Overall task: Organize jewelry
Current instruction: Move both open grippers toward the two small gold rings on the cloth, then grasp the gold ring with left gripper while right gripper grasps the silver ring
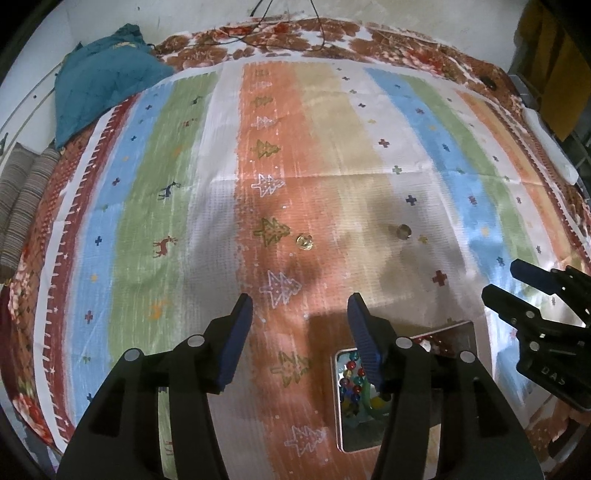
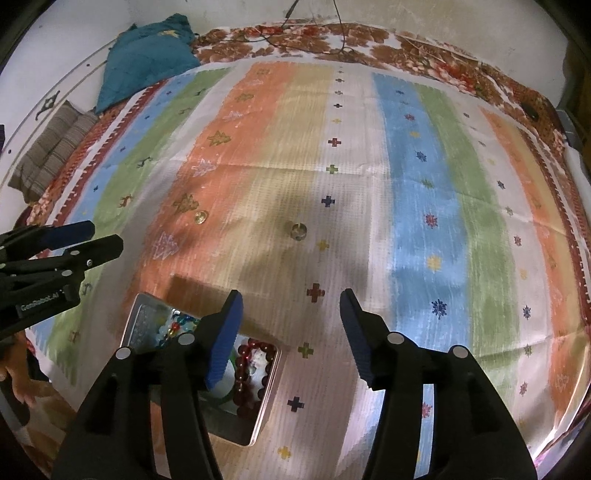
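A shallow metal tin (image 1: 341,439) (image 2: 271,380) lies on the striped cloth and holds coloured bead strings (image 1: 351,384) and a dark red bead bracelet (image 2: 245,365). A gold earring (image 1: 305,242) (image 2: 201,218) and a metal ring (image 1: 403,231) (image 2: 297,230) lie loose on the cloth farther out. My left gripper (image 1: 301,325) is open and empty above the tin's left side. My right gripper (image 2: 291,321) is open and empty above the tin's right side. Each gripper shows in the other's view, the right (image 1: 517,280) and the left (image 2: 99,236).
A striped cloth (image 2: 424,221) covers a floral bedspread (image 1: 280,40). A teal cloth bundle (image 1: 99,85) and a striped pillow (image 1: 18,199) lie at the far left. Cables (image 1: 258,22) run along the back edge.
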`<state>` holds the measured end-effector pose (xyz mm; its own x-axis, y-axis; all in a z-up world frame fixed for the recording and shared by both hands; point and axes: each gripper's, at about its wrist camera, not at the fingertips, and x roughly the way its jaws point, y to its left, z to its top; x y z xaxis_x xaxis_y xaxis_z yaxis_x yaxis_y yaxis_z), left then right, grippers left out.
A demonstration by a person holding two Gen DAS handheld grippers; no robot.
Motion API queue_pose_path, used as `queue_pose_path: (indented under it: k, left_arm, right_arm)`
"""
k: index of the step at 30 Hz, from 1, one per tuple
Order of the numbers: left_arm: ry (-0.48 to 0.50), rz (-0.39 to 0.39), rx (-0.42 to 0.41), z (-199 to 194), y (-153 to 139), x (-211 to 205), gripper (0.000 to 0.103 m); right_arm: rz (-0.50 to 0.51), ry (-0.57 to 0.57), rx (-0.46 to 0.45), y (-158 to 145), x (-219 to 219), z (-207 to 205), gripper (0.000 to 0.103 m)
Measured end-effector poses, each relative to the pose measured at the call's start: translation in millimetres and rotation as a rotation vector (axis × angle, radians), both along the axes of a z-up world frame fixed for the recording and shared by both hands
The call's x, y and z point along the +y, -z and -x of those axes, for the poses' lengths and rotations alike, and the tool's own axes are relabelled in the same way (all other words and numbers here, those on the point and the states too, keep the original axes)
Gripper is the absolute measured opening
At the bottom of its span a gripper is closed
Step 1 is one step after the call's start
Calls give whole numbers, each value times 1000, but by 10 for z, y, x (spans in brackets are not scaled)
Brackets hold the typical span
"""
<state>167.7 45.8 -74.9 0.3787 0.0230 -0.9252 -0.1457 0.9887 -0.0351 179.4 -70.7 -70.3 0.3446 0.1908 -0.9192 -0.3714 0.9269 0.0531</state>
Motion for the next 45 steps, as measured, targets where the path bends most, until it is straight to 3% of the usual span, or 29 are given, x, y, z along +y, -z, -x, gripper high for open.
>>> queue_pose_path:
  k: [22,45]
  left_arm:
    - [-25,42,63,-438,253,156,57]
    - [-30,35,172,-890,810,242,56]
  right_arm:
    - [27,5,68,277,142,-427,55]
    - [76,1,124,694,304,-814,55]
